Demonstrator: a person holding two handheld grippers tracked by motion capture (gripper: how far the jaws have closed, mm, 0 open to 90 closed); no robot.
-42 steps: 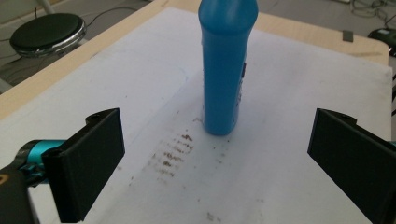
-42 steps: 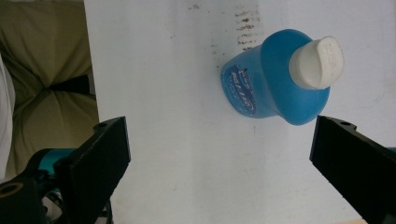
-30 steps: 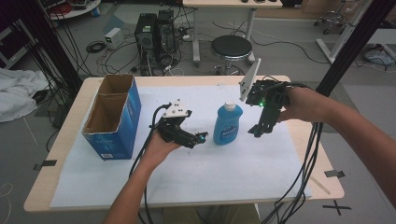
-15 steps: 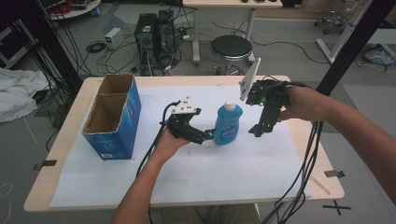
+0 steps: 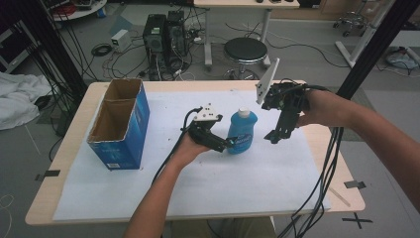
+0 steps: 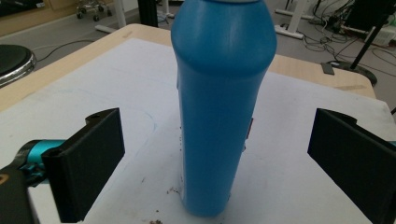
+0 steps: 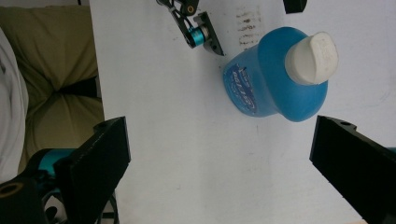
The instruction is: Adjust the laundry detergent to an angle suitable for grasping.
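Observation:
A blue plastic bottle [image 5: 241,131] with a white cap [image 5: 242,112] stands upright on the white sheet in the middle of the table. My left gripper [image 5: 228,144] is open at its left side. In the left gripper view the bottle [image 6: 219,107] stands between the two spread jaws, touching neither. My right gripper [image 5: 274,137] hangs open just right of the bottle, tips pointing down, above the sheet. The right gripper view looks down on the bottle [image 7: 273,91] and its cap [image 7: 312,58], with the left gripper's fingers [image 7: 201,35] beside it.
An open-topped blue cardboard box [image 5: 119,126] with two compartments stands at the table's left. A white sheet [image 5: 247,188] covers most of the tabletop. Cables [image 5: 322,183] hang off the right edge. A stool [image 5: 245,49] stands beyond the far edge.
My left gripper has moved right and forward until its open jaws flank the bottle. The right gripper and the bottle have stayed in place.

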